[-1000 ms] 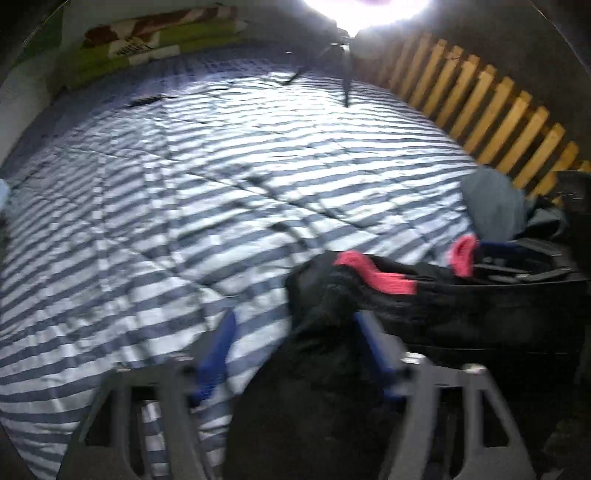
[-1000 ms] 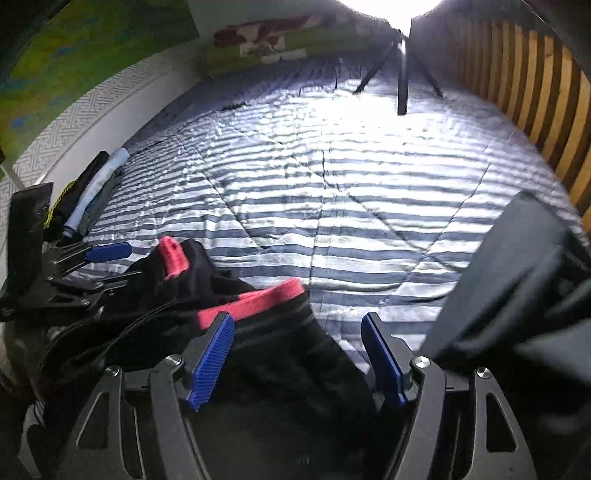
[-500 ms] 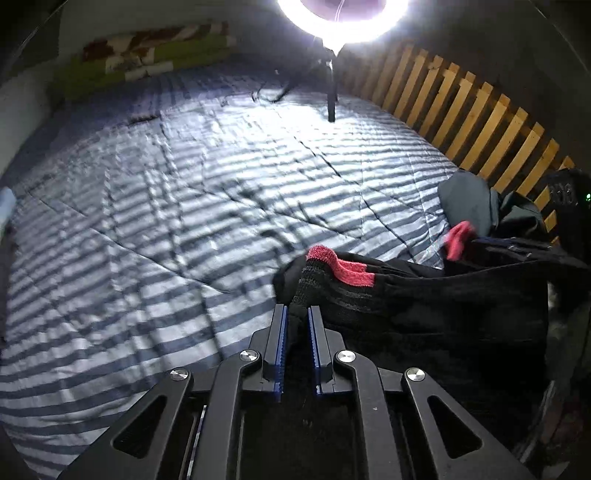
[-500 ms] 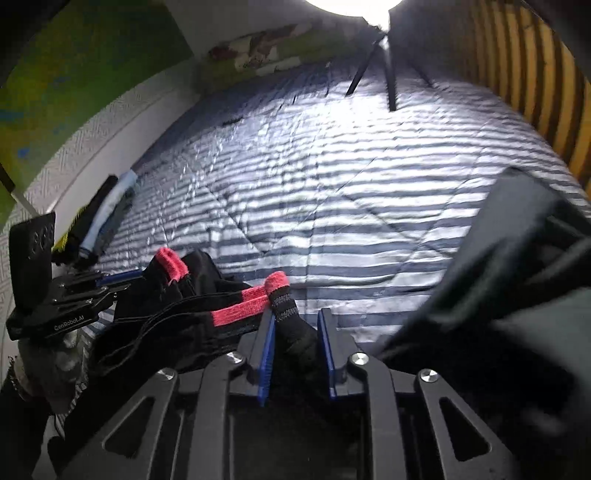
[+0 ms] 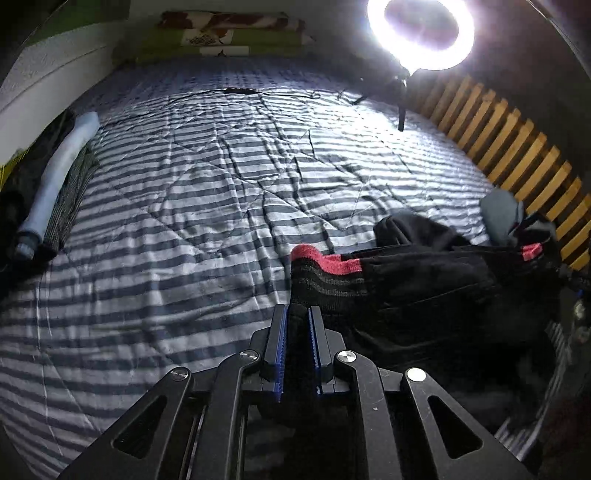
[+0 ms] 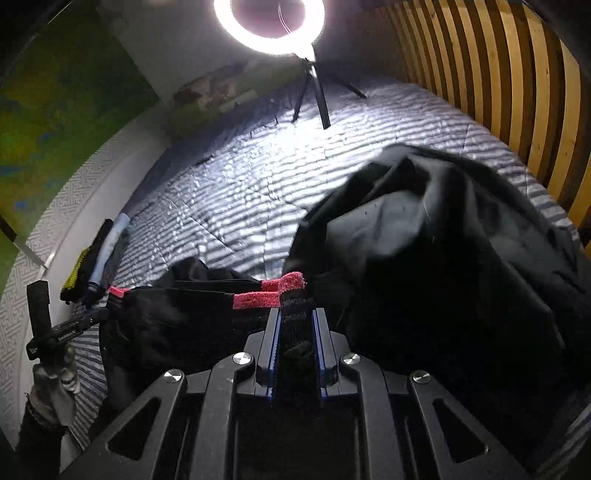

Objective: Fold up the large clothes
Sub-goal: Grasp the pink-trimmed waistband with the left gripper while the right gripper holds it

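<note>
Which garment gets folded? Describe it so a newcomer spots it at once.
Start at the striped quilt covering the bed, then look to its near edge beside the wooden slat rail. The black garment hangs there, stretched between the left claw and right claw; only it has a red-pink edge band.

Garment [image 5: 424, 288]: matt black cloth, ribbed pink-edged waistband. Quilt [image 5: 184, 229]: striped, stitched, slight sheen. Slats [image 5: 517, 155]: bare wood. Pads [image 5: 279, 350]: ridged blue plastic.

I see a striped quilt [image 5: 207, 229] spread across the bed, a lit ring light [image 5: 421, 33] on its tripod at the far end, wooden slats [image 5: 517, 155] alongside, and rolled clothes [image 5: 55, 184] by the wall.
</note>
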A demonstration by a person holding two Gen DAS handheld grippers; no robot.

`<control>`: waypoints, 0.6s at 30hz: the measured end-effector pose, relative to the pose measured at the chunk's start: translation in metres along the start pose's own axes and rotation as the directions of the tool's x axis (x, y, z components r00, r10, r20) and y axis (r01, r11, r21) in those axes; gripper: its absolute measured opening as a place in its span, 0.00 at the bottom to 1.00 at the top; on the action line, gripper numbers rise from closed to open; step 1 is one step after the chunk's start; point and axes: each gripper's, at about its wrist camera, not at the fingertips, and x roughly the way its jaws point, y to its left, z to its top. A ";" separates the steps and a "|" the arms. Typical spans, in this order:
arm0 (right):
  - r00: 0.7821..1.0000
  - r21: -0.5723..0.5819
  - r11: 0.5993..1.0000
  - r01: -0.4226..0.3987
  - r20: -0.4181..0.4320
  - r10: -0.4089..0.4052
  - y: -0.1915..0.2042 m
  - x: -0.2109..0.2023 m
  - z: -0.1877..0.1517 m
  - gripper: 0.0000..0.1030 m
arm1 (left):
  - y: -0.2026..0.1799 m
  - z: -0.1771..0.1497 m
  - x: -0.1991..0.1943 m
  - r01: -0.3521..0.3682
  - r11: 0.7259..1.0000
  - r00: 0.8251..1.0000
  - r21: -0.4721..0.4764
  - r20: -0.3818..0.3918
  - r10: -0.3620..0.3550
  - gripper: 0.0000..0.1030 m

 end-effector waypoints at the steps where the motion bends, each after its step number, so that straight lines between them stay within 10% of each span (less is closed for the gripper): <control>1: 1.000 -0.010 1.000 0.006 -0.003 -0.006 0.002 0.002 0.000 0.14 | -0.001 0.001 0.003 -0.006 1.000 1.000 0.008 -0.003 0.006 0.16; 4: 1.000 -0.026 0.999 0.020 -0.011 -0.020 0.004 0.007 0.001 0.14 | 0.001 0.004 0.012 -0.008 1.000 1.000 0.003 -0.005 0.008 0.36; 6: 0.999 -0.039 0.999 0.021 -0.024 -0.022 0.003 0.011 0.002 0.14 | 0.001 0.005 0.020 -0.017 1.000 1.000 -0.011 -0.005 0.017 0.72; 8: 0.999 -0.034 0.999 0.022 -0.034 -0.023 -0.001 0.015 0.004 0.14 | 0.007 0.007 0.030 0.007 0.999 1.000 -0.043 -0.015 -0.007 0.77; 10: 0.999 -0.031 0.999 0.011 -0.048 -0.012 -0.005 0.019 0.005 0.18 | 0.012 0.009 0.040 0.033 0.997 0.999 -0.073 -0.035 -0.036 0.71; 12: 0.998 -0.028 1.000 0.012 -0.065 -0.014 -0.007 0.025 0.006 0.20 | 0.010 0.008 0.048 0.085 0.993 0.994 -0.078 -0.057 -0.090 0.25; 13: 0.997 -0.021 1.000 0.008 -0.071 -0.010 -0.008 0.028 0.006 0.20 | 0.007 0.007 0.051 0.096 0.993 0.992 -0.075 -0.072 -0.102 0.18; 18: 0.997 -0.037 0.999 0.010 -0.075 -0.013 0.001 0.025 0.006 0.14 | -0.006 0.003 0.016 0.066 0.997 0.998 -0.039 0.009 -0.066 0.12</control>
